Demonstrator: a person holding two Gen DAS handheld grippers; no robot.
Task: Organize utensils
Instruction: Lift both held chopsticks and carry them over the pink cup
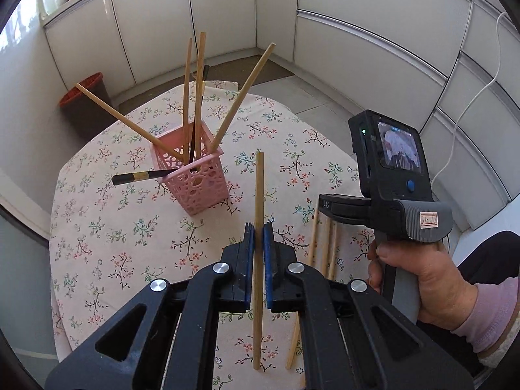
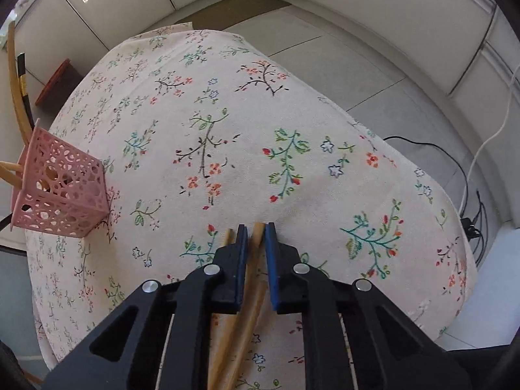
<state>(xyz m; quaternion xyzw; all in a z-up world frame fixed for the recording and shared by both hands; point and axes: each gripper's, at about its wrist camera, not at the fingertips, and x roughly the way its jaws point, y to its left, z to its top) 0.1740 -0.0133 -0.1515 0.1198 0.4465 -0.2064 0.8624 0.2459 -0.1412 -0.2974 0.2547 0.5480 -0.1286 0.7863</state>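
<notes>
Chopstick (image 1: 259,227), pale wood, pinched between the blue pads of the left gripper (image 1: 259,237); stands near upright, top end above the pads, bottom end low over the flowered cloth (image 1: 107,237) of the counter. Lifted clear of the cloth as far as can be told.

Pink basket (image 1: 195,178), lattice-walled, upright on the cloth beyond and left of the held chopstick, apart from it. Holds four pale chopsticks (image 1: 198,81) fanned outward and two black ones (image 1: 139,176) with gold bands, one leaning far over the left rim.

More pale chopsticks (image 1: 325,247) flat on the cloth, right of the left gripper, under the right-hand tool. Right hand (image 1: 419,279) wrapped round the grey handle; small screen (image 1: 399,149) lit on the back of the tool.

Right wrist view: right gripper (image 2: 256,240) lowered onto the loose chopsticks (image 2: 250,299), pads narrowed round one or two of them, a narrow gap showing beside the wood; cannot tell whether clamped tight. Another stick (image 2: 227,237) just outside the left pad. Basket (image 2: 61,191) at far left edge, well apart.

Orange-rimmed bin (image 1: 86,104) on the floor beyond the counter. White cabinets (image 1: 357,42) behind; white cable (image 1: 471,97) down the wall at right.
</notes>
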